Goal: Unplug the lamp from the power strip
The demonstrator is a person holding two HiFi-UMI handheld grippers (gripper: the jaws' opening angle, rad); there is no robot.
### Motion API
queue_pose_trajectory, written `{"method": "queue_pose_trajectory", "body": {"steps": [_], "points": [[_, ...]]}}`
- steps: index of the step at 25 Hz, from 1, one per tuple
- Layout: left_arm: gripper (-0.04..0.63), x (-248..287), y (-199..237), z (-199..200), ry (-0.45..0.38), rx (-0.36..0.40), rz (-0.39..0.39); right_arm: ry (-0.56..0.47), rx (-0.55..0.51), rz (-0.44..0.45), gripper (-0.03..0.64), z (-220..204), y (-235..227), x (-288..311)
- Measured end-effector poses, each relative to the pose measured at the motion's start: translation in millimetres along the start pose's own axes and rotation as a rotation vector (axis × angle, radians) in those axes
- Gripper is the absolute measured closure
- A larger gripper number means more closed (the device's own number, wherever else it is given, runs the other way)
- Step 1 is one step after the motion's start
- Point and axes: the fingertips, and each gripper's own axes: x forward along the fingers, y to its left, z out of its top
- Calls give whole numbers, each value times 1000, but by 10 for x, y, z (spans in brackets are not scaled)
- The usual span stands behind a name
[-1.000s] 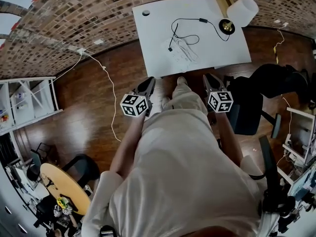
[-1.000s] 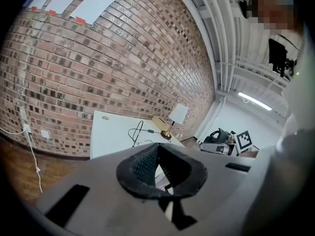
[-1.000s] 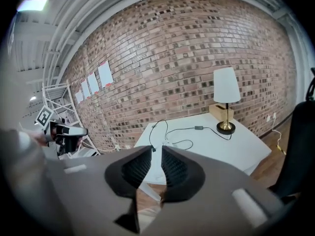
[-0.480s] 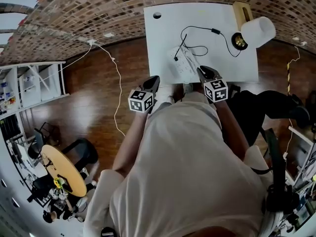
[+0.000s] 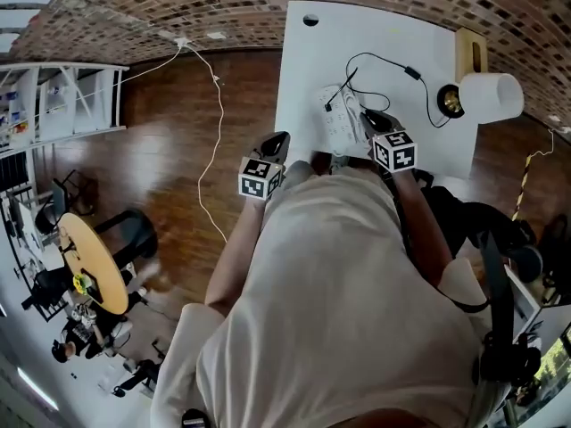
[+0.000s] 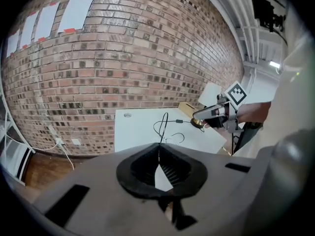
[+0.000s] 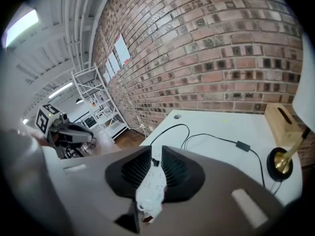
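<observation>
Hovering right tongs [image 7: 156,150] over power strip [image 7: 149,190]

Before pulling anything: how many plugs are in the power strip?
1: a black plug at the far end of the white power strip. The other sockets that show look empty, but part of the strip is hidden, so another plug is possible.

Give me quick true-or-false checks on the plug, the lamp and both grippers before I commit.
1. The black plug of the lamp sits in the power strip. True.
2. The right gripper has its jaws shut together. False: they stand apart, with the power strip showing between them.
3. The lamp stands on the left side of the table. False: it stands on the right side, beside the wooden box.
4. The left gripper holds nothing. True.
</observation>
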Motion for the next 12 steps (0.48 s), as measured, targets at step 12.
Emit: {"method": "queue_pose_trajectory", "body": {"steps": [12], "points": [[589,583,261,-122,82,-1,-87,100,-45,73,566,-41,226,393]]}}
